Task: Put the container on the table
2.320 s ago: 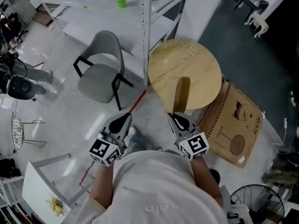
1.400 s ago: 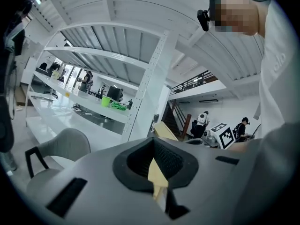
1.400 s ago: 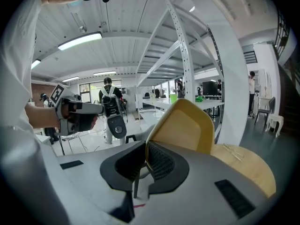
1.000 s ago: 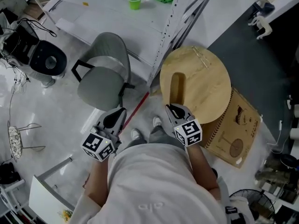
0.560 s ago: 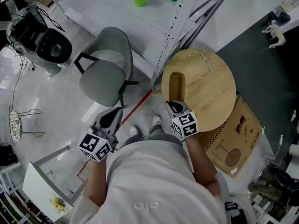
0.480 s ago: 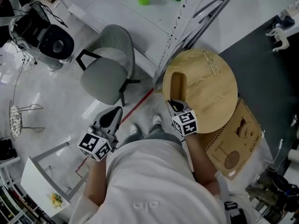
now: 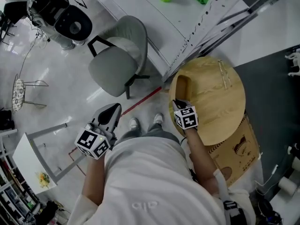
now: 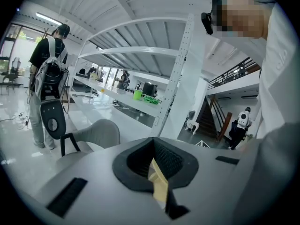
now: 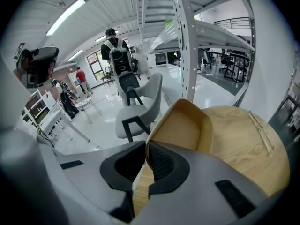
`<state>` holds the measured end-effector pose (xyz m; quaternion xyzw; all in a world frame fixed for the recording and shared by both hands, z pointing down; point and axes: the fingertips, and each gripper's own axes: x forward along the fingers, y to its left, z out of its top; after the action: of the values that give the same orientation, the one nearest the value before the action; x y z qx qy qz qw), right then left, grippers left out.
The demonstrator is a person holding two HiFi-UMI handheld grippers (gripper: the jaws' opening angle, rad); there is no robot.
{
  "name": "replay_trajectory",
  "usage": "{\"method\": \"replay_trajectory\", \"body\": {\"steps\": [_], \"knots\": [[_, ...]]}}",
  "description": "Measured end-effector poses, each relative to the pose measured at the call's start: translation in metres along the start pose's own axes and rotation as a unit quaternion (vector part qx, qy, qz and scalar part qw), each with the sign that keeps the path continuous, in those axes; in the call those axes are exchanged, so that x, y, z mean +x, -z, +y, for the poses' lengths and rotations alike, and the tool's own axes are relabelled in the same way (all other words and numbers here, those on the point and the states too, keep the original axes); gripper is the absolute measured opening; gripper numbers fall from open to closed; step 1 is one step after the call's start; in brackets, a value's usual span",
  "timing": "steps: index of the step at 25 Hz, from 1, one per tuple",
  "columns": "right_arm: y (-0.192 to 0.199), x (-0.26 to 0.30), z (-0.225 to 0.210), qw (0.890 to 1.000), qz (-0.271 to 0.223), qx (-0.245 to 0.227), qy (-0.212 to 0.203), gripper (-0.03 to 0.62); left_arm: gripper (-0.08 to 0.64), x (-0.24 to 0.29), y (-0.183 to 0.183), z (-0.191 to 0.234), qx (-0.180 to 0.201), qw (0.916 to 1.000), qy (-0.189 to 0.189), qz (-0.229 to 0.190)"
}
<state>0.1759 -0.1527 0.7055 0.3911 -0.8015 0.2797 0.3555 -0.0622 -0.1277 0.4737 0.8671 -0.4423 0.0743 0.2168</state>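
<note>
Lower left of the head view, the left gripper (image 7: pixel 111 111) has its jaws together, gripping nothing. Right of centre, the right gripper (image 7: pixel 178 104) pinches the near wall of the wooden container (image 7: pixel 183 86), over the round table's (image 7: pixel 220 102) left edge

Bright long white strip light (image 9: pixel 65 17) overhead; glare streaks the glossy white floor (image 7: pixel 65 74); my gripper views curve, darkening at corners.
</note>
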Motion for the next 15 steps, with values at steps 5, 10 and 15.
{"method": "replay_trajectory", "body": {"steps": [5, 10, 15], "knots": [[0.008, 0.02, -0.018, 1.0, 0.028, -0.005, -0.007, 0.043, 0.015, 0.004, 0.004, 0.003, -0.01, 0.9996, -0.027, 0.001], [0.013, 0.033, -0.035, 0.999, 0.051, -0.018, -0.002, 0.046, 0.015, 0.01, 0.007, 0.0, -0.018, 0.9991, -0.039, 0.005], [0.016, 0.043, -0.046, 0.998, 0.066, -0.014, -0.001, 0.052, 0.015, 0.012, 0.01, 0.003, -0.024, 0.9982, -0.054, 0.008]]}}
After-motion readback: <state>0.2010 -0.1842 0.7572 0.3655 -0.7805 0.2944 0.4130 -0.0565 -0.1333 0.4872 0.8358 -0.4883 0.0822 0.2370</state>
